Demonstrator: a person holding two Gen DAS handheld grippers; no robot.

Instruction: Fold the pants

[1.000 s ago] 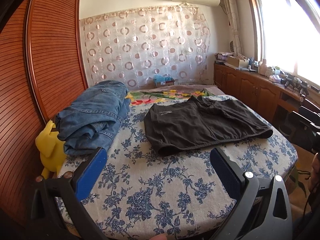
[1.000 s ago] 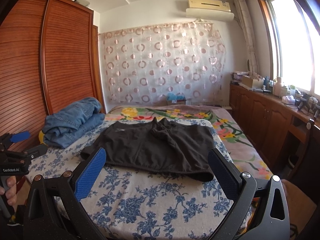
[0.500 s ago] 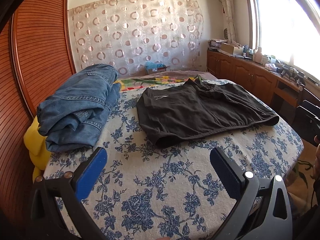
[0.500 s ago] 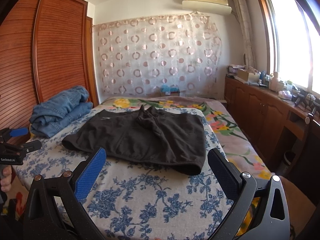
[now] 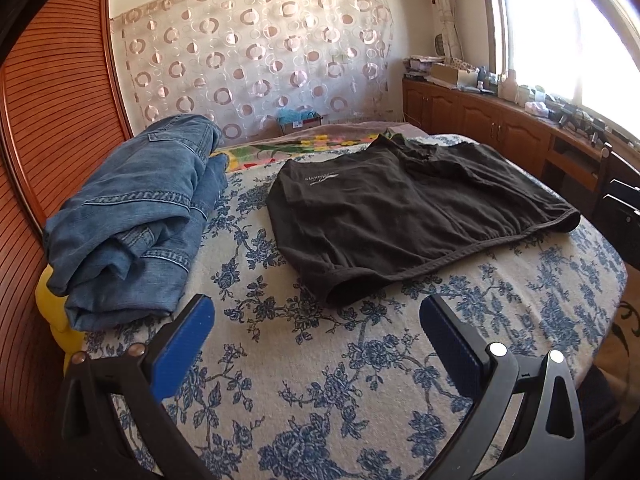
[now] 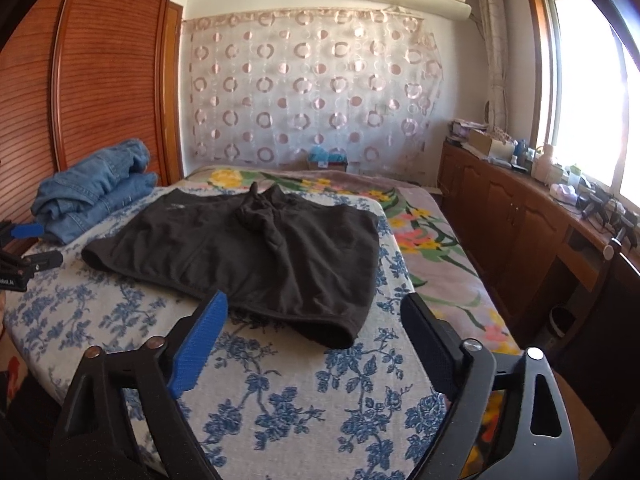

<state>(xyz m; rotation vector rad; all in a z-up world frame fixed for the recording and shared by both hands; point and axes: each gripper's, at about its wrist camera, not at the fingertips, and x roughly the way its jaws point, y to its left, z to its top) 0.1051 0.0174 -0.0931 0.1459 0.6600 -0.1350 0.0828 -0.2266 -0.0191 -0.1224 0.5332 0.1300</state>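
Black shorts (image 5: 400,220) (image 6: 256,252) lie spread flat on the blue-flowered bed cover (image 5: 320,380) (image 6: 280,400), their waistband toward me. My left gripper (image 5: 316,312) hovers open over the cover just short of the waistband's left corner, nothing between its blue pads. My right gripper (image 6: 314,308) hangs over the waistband's right corner; its jaws are closing, still wide apart, and the pads do not touch the cloth. At the left edge of the right wrist view the left gripper (image 6: 24,240) shows.
Folded blue jeans (image 5: 132,216) (image 6: 92,192) lie at the cover's left side beside a wooden wardrobe (image 5: 48,120). Under them sits something yellow (image 5: 52,304). A low wooden cabinet (image 6: 520,216) with clutter runs under the window on the right. The bed's near edge is close below both grippers.
Both grippers have moved forward and down toward the shorts, which now look larger and nearer. The right gripper's jaws have narrowed a little.
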